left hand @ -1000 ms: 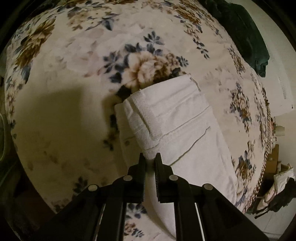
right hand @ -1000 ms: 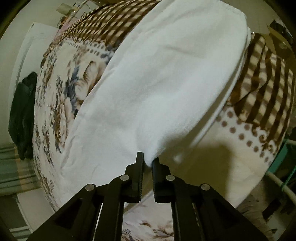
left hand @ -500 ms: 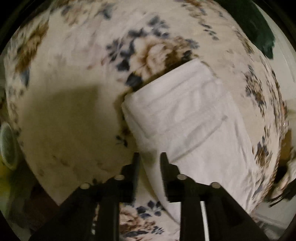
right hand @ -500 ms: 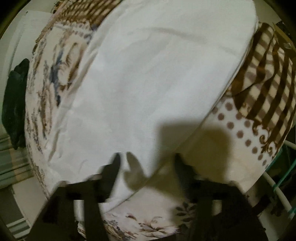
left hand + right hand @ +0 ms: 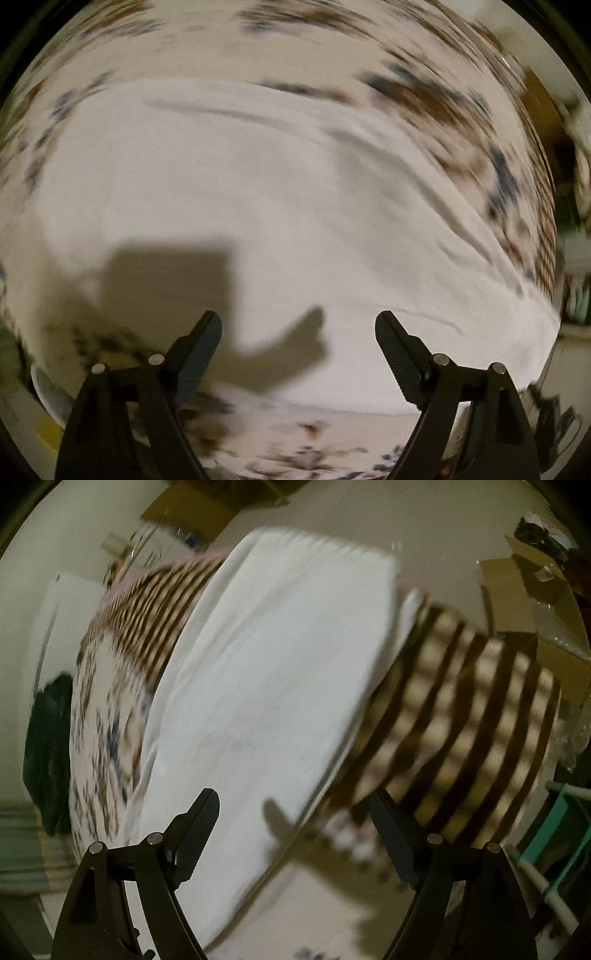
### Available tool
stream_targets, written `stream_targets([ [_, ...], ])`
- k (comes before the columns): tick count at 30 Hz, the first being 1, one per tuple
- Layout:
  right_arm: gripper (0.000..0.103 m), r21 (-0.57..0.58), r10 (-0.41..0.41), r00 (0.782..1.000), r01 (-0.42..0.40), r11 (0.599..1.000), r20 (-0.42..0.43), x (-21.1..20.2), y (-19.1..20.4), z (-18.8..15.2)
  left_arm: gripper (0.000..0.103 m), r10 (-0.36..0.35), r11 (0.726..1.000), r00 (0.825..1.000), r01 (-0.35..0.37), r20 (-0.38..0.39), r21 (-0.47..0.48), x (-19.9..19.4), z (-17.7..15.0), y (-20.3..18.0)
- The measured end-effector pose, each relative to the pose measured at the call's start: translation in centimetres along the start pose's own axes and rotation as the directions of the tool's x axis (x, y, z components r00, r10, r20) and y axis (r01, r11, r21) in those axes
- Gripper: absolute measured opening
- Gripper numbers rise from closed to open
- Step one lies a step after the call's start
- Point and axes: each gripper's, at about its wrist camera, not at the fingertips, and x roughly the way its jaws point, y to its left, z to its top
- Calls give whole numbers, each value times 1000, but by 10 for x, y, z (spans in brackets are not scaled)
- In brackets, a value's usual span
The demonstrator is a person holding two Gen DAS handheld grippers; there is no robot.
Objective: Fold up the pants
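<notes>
White pants point(image 5: 258, 206) lie flat; both claws, left point(image 5: 298, 328) and right point(image 5: 293, 806), opening, empty.

Left claw point(image 5: 298, 324) opening over white pants point(image 5: 258, 206), empty

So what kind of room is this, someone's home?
Probably a bedroom in a home. White pants lie on what looks like a bed under a floral blanket with a brown checked border. Dark clothing lies at its far edge, and cardboard boxes stand nearby.
</notes>
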Motion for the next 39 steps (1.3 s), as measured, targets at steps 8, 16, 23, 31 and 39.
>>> stream_targets([
  [8, 74, 102, 89, 992, -98, 990, 90, -5, -52, 76, 85, 77, 985, 996, -70, -36, 157, 55, -18, -90],
  [16, 49, 92, 34, 991, -46, 995, 130, -9, -66, 123, 103, 120, 987, 993, -117, -24, 109, 77, -14, -92],
  [23, 9, 43, -21, 988, 15, 999, 150, -13, -51, 123, 103, 119, 991, 992, -116, -44, 71, 87, -4, -90],
  [31, 65, 143, 161, 987, -162, 976, 14, -5, -78, 110, 103, 134, 990, 988, -130, -74, 56, 85, -5, -95],
  [39, 66, 172, 324, 940, -304, 937, -107, 55, -75, 63, 103, 48, 992, 995, -38, -82, 117, 77, -20, -133],
])
